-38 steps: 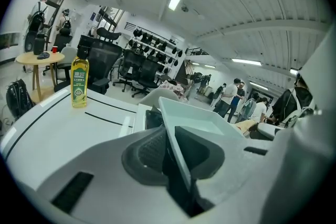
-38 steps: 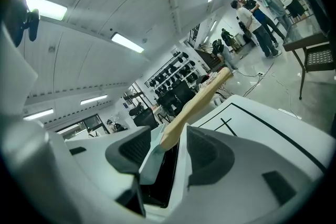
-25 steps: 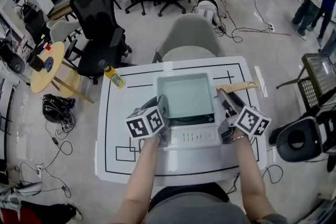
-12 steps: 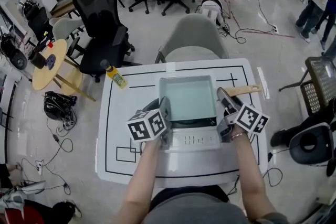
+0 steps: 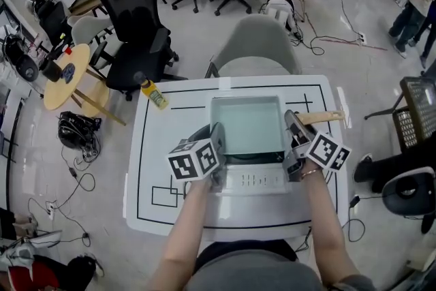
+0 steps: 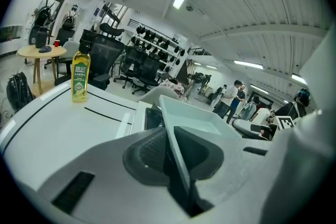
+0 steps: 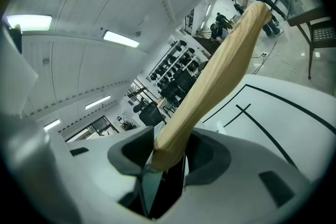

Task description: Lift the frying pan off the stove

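Observation:
A square pale-green frying pan (image 5: 246,126) sits on the white stove (image 5: 252,180) in the middle of the table. My left gripper (image 5: 215,136) is shut on the pan's left rim; in the left gripper view (image 6: 176,165) the thin wall of the pan (image 6: 194,123) runs between the pads. At the pan's right side, my right gripper (image 5: 293,125) has its jaws closing on the base of the wooden handle (image 5: 320,118). In the right gripper view (image 7: 168,160) the handle (image 7: 220,55) fills the gap between the pads and slants up and away.
A yellow oil bottle (image 5: 151,95) stands at the far left corner of the white table (image 5: 163,201), also visible as the bottle (image 6: 80,77). A grey chair (image 5: 255,48) is pushed against the far edge. Black lines mark the tabletop.
The right gripper's jaws have narrowed around the wooden handle. The left gripper keeps its hold on the rim. The pan stays on the stove.

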`<state>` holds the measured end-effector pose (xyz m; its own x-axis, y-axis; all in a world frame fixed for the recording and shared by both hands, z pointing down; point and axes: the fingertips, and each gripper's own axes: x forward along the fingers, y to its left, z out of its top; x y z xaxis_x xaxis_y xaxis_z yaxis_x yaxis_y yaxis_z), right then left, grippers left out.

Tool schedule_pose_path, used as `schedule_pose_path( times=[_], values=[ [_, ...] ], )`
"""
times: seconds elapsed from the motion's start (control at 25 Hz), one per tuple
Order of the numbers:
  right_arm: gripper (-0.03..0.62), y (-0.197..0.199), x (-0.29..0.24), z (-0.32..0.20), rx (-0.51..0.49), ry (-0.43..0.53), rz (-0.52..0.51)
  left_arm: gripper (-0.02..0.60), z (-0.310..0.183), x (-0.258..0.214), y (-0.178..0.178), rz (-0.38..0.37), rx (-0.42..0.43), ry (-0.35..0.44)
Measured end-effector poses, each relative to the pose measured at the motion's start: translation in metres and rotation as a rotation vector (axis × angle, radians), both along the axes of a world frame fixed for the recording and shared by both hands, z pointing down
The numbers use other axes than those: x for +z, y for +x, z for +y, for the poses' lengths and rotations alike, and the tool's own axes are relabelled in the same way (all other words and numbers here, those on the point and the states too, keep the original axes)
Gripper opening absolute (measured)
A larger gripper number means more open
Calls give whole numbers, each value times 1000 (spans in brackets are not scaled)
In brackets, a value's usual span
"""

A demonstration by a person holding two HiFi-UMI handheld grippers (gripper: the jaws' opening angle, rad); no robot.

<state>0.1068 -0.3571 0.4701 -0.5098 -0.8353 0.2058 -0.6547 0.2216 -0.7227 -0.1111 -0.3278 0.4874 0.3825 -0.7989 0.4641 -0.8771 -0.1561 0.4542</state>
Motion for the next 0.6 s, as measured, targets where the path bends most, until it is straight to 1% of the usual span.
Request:
schedule_pose_path(
  times=[0.32,0.44,0.6],
  values=[
    [172,-1,0,0,-6,-9,-9,35,0,0,-2,1,1,-10],
    [170,3,0,2,6,-14,-8,34,0,0,0,8,3,-15],
    [169,3,1,3,15,-16,-17,32,-2,1,0,-3,5,-24]
  ],
)
